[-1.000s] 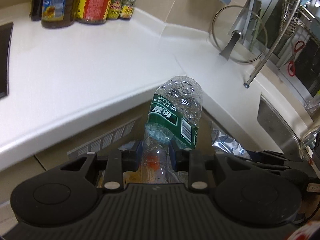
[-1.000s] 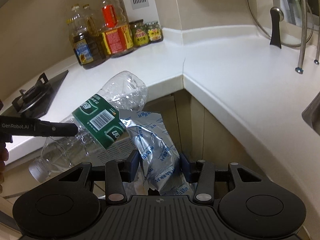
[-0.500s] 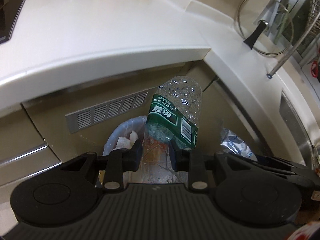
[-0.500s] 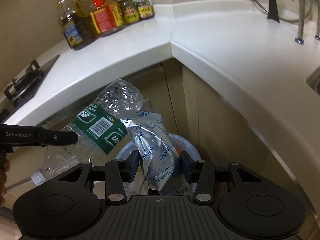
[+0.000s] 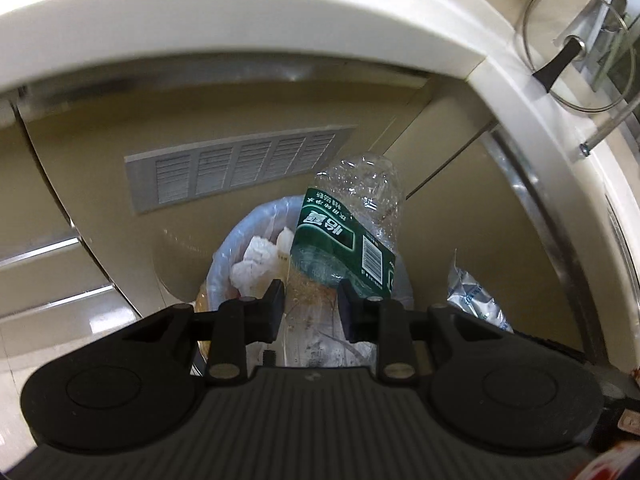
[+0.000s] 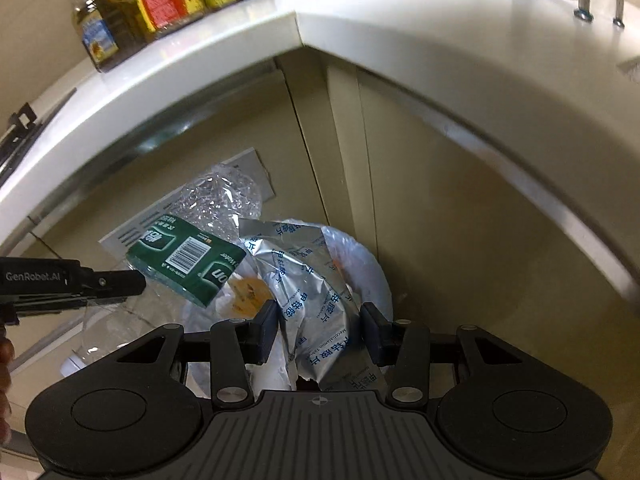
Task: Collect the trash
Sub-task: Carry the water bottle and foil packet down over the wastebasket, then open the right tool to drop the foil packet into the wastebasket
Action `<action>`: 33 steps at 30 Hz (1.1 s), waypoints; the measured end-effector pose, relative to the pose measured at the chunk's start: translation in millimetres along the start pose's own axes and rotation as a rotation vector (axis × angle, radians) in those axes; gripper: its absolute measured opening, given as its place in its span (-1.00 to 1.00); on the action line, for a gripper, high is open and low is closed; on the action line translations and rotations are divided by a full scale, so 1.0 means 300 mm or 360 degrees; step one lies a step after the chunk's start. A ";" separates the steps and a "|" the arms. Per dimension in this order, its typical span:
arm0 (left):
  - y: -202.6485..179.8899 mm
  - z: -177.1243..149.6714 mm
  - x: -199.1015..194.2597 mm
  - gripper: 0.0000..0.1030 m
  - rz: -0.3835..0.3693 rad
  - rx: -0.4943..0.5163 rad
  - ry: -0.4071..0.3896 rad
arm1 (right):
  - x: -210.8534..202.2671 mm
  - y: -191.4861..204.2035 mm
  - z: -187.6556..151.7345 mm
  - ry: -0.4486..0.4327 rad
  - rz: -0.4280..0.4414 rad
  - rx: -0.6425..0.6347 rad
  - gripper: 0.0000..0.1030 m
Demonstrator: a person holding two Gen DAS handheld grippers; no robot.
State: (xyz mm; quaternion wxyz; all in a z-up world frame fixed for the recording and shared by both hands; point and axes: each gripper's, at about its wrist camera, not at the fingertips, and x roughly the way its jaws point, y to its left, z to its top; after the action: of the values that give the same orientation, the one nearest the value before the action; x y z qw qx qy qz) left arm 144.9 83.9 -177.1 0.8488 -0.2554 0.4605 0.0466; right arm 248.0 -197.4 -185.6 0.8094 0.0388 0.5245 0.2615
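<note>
Bottle risk: the bottle juts long past the left gripper, its far end toward 1 o'clock, beyond the bin rim; let go from here, I judge it could tip on the rim and fall to the floor.
Pouch risk: the pouch is light crumpled foil; it could cling to a pad or drift against the bottle, since the two pieces sit just beside each other over one opening.
Crowding risk: the bin already holds white paper and scraps, so a bulky bottle may perch on top rather than sink.
Left gripper: tilted steeply down over the bin; fingers narrow, clamped on the bottle's clear lower part near the neck, green label above the pads.
Right gripper: also tilted steeply down; fingers at a middling gap, pressing the pouch from both sides.
Trash location: bottle at 12 o'clock in the left view, at 10 o'clock in the right view; pouch at centre of the right view, at 4 o'clock in the left.
Bin: on the floor against the cabinet, below the counter corner, directly under both grippers.
</note>
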 end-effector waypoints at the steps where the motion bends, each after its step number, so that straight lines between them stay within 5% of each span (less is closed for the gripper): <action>1: 0.005 -0.006 0.016 -0.51 -0.0001 -0.0010 0.0011 | 0.009 -0.001 -0.004 0.0004 -0.0004 0.0011 -0.13; 21: 0.062 -0.060 0.270 -0.51 0.0032 -0.0054 0.0162 | 0.162 -0.018 -0.042 0.0017 -0.0105 0.0117 -0.13; 33: 0.062 -0.039 0.281 -0.51 0.0011 -0.0003 0.0215 | 0.245 0.003 -0.047 0.0048 -0.0032 0.0166 -0.13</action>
State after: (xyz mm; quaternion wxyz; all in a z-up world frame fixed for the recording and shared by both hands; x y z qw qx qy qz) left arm 178.3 81.3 -257.6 0.8154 -0.2572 0.5176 0.0324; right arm 258.5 -165.3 -252.5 0.8008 0.0718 0.5499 0.2262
